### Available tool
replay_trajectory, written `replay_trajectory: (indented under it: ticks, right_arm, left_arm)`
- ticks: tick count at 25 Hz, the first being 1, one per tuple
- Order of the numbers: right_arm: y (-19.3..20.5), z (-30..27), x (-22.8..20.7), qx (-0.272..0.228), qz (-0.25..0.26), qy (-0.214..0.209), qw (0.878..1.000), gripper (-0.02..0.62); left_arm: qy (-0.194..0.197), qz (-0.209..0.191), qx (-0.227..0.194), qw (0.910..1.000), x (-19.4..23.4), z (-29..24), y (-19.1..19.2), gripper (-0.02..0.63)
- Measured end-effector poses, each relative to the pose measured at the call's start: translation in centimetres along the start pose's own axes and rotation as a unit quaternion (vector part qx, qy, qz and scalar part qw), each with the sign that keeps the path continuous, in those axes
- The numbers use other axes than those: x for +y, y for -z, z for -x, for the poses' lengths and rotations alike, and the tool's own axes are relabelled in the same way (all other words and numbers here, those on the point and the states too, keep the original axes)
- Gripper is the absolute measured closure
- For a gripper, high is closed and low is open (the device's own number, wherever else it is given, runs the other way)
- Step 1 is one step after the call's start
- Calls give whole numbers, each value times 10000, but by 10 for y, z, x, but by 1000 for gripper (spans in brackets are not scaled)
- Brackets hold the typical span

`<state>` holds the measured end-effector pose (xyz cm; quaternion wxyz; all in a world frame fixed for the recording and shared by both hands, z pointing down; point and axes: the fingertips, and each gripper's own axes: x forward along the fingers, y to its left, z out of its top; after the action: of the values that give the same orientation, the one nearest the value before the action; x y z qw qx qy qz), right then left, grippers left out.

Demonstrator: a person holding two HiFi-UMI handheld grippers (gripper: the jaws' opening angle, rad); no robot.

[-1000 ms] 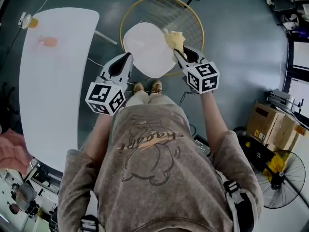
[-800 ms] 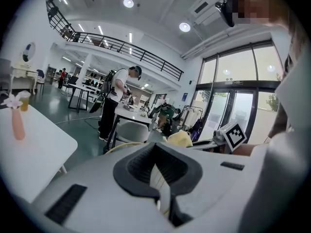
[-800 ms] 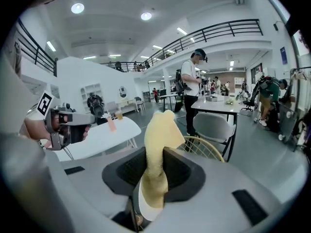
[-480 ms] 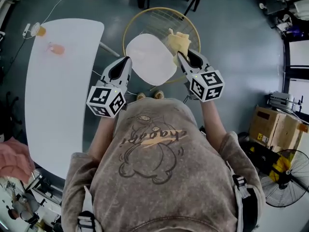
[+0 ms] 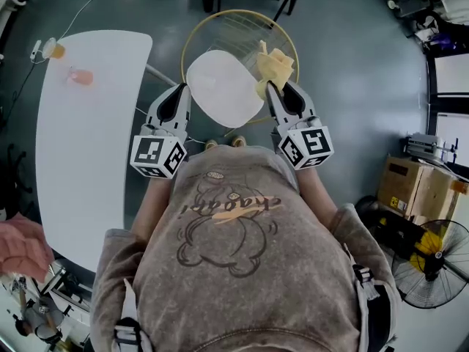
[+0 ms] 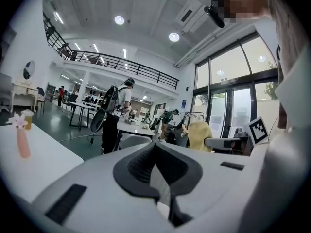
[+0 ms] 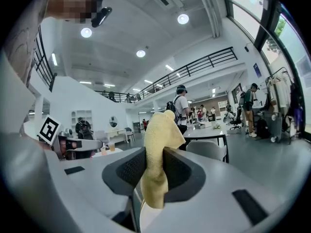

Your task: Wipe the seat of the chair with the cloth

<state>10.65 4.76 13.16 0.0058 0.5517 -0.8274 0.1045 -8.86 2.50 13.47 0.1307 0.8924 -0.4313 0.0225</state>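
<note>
The chair has a white seat (image 5: 221, 83) inside a yellow round wire frame (image 5: 192, 37), seen from above in the head view, straight ahead of me. My right gripper (image 5: 269, 86) is shut on the yellow cloth (image 5: 274, 66), held above the seat's right edge; in the right gripper view the cloth (image 7: 158, 154) stands pinched between the jaws of that gripper (image 7: 154, 178). My left gripper (image 5: 183, 88) hovers at the seat's left edge, shut with nothing in it, and the left gripper (image 6: 156, 169) points out level across the hall.
A long white table (image 5: 80, 138) lies to my left with a small orange-pink thing (image 5: 79, 76) and a cup (image 5: 51, 48) near its far end. Cardboard boxes (image 5: 410, 189) and a floor fan (image 5: 429, 270) stand at the right. People and desks (image 7: 209, 130) fill the hall beyond.
Both grippers have tilted up and drawn slightly together. The cloth has risen off the seat's right edge. The left gripper stays empty.
</note>
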Motion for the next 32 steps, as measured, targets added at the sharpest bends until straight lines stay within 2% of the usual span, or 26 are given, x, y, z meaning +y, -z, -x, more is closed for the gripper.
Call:
replay_trajectory:
  ticks: [6,12,19,32]
  right_arm:
    - [14,7,0,-129,233,124,9996,479]
    - [24,12,-8,-176,123,222,9995,479]
    - [39,10,-6,-14,144,117,9998,479]
    - [48,7,-13,51,92,286,9995,480]
  left_arm:
    - [-24,-111,-141,9998,2,-4,4,597]
    - [-87,-262,-178,9995,1,-6,12,597]
    - [-215,-187,-146,9995,0,-9,29,597]
    - [-296,-252,-21,9992,8,-11,37,597]
